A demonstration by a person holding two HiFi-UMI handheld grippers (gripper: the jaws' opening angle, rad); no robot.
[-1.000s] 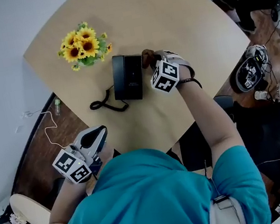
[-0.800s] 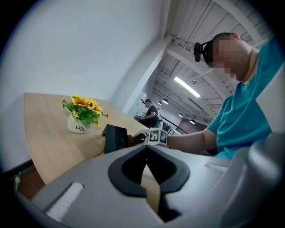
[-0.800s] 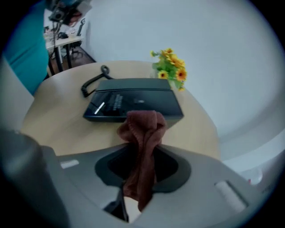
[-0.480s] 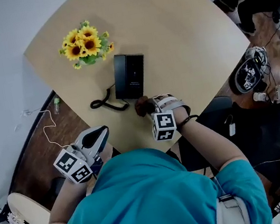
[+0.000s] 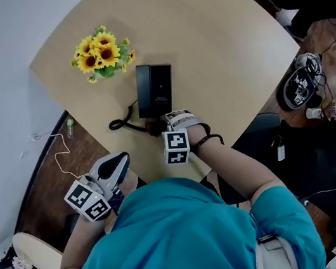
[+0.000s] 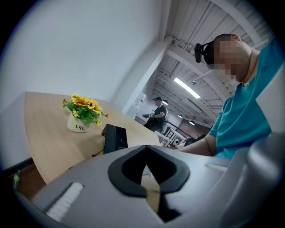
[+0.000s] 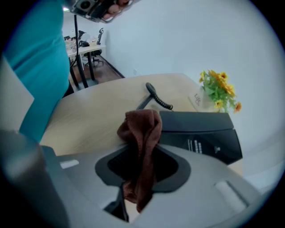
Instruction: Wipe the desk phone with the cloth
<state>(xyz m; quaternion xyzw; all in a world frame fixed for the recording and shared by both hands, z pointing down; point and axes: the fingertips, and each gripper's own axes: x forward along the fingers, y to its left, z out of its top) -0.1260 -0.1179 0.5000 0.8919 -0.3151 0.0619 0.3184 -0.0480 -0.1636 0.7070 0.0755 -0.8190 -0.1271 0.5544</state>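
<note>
Right gripper view: right gripper (image 7: 141, 178) jaws clamped on cloth (image 7: 141, 129); phone (image 7: 198, 133) just beside it at 3 o'clock; left gripper (image 6: 149, 182) jaws together, off the worktop's (image 5: 222, 37) 7 o'clock edge.

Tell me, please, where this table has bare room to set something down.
The table lies bare on its far and right side, beyond the phone and flowers. The near left edge is crowded: the phone, its cord, and the right gripper holding the cloth cluster.
</note>
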